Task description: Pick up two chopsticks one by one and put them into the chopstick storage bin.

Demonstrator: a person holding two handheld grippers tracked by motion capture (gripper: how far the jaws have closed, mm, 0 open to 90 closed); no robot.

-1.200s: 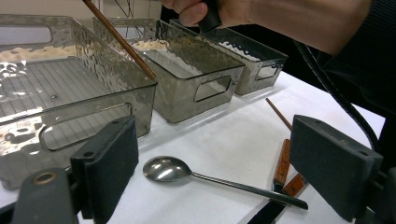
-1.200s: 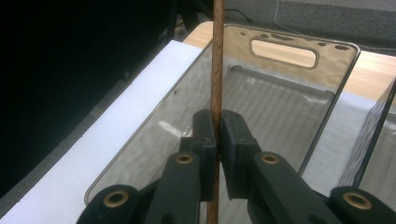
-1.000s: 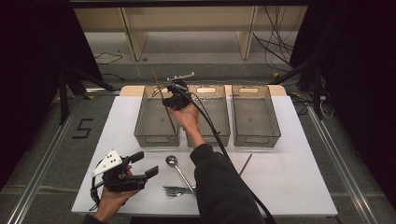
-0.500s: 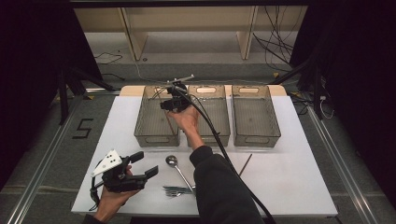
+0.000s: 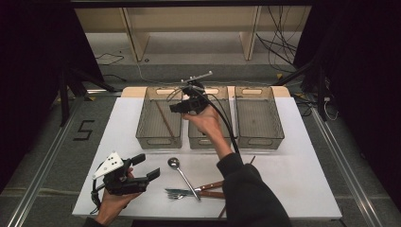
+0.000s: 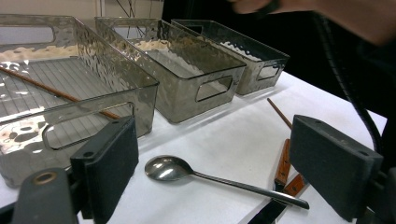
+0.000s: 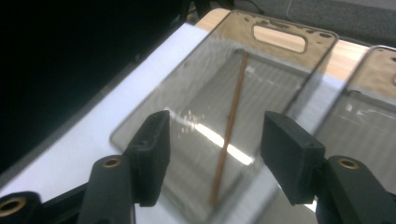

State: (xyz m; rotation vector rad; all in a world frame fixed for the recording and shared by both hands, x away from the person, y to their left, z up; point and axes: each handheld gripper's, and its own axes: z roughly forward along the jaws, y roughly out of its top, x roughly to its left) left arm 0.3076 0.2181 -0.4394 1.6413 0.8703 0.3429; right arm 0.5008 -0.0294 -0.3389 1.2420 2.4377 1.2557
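Three clear grey bins stand in a row at the table's far side. A brown chopstick [image 5: 163, 119] [image 7: 231, 121] lies slantwise in the left bin [image 5: 142, 137] [image 7: 280, 39]. My right gripper [image 5: 174, 108] [image 7: 215, 149] hovers open above that bin's right side, jaws empty, looking down at the chopstick. Near the front left of the table my left gripper [image 5: 147, 166] [image 6: 224, 168] is open and holds nothing. It faces a metal spoon [image 5: 181, 174] [image 6: 170, 168] lying on the table just beyond it.
The middle bin [image 5: 208, 141] and right bin [image 5: 259, 139] look empty. A fork [image 5: 177, 193], wooden-handled knives [image 5: 210, 187] [image 6: 283, 163] and another chopstick [image 5: 252, 160] [image 6: 279, 112] lie on the white table [image 5: 302, 179] near the front. The right gripper's cable runs along the forearm.
The right gripper has drifted slightly right and toward me over the bins. The left gripper has stayed where it was.
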